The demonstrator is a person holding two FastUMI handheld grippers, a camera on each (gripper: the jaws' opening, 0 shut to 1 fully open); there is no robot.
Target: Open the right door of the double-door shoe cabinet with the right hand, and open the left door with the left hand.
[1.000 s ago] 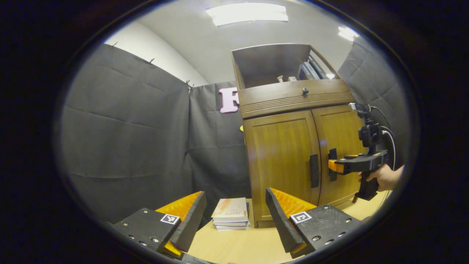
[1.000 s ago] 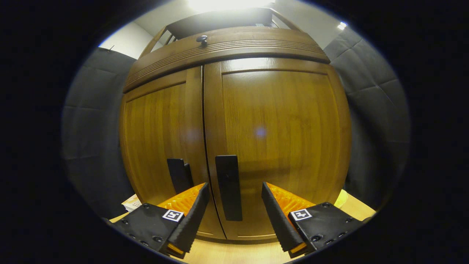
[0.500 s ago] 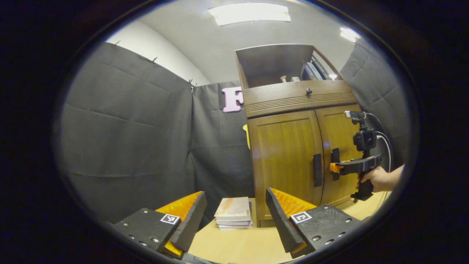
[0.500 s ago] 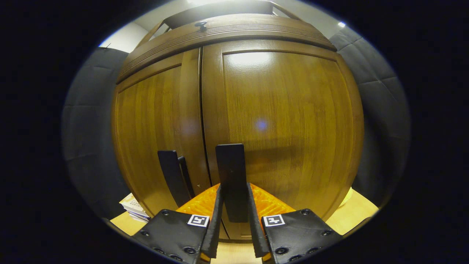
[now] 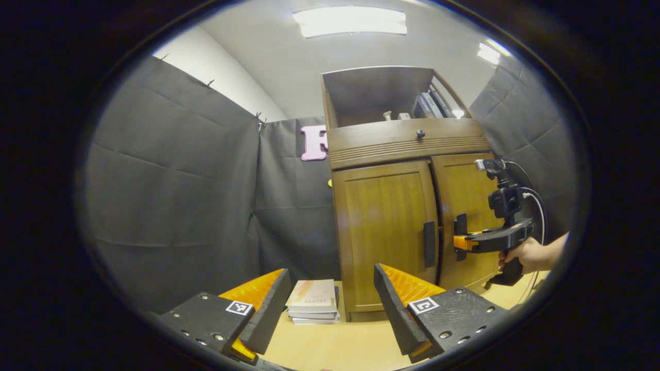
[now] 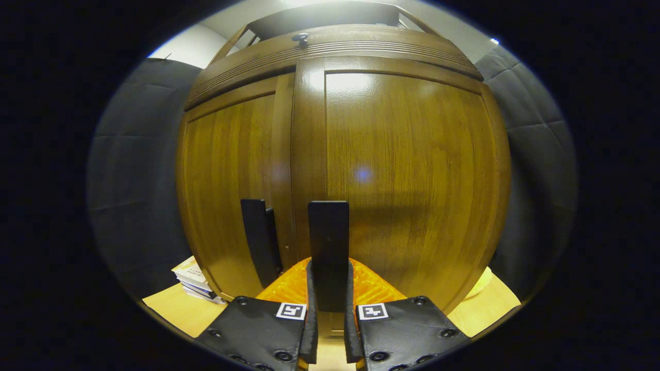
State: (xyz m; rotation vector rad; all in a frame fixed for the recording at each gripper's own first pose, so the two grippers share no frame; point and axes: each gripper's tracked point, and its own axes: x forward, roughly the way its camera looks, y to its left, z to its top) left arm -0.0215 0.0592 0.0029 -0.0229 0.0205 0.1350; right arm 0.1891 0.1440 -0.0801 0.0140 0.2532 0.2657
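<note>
Left gripper view. The left gripper [image 5: 330,304] sits low at the near edge with its fingers spread wide, nothing between them. The shoe cabinet [image 5: 407,206] stands ahead and to the right on the pale table [image 5: 350,345]. The left door [image 5: 384,232] lies shut, and its handle [image 5: 429,244], a dark upright bar, hangs at the door's right edge, up and right of the spread fingers and well apart from them. Farther right, the right gripper [image 5: 459,242], held by a hand [image 5: 521,255], is at the right door's handle [image 5: 460,226]. The right door [image 5: 464,216] looks just cracked: a dark gap shows between the two doors. A stack of books [image 5: 313,308] lies near the cabinet's left foot.

Right gripper view. The right gripper [image 6: 328,322] is pinched on the right door's handle [image 6: 328,247], a finger pressed to each side of the bar's lower end. The bar's long axis runs upright, straight up from the grip. The right door [image 6: 412,170] appears to stand slightly proud of the left door [image 6: 232,180], whose handle [image 6: 260,239] is just left.

Judgement: the right hand is the one engaged; the hinge is presumably at the far right edge, so the pull should arc toward the person and rightward. The left gripper has the longer reach yet to make.
</note>
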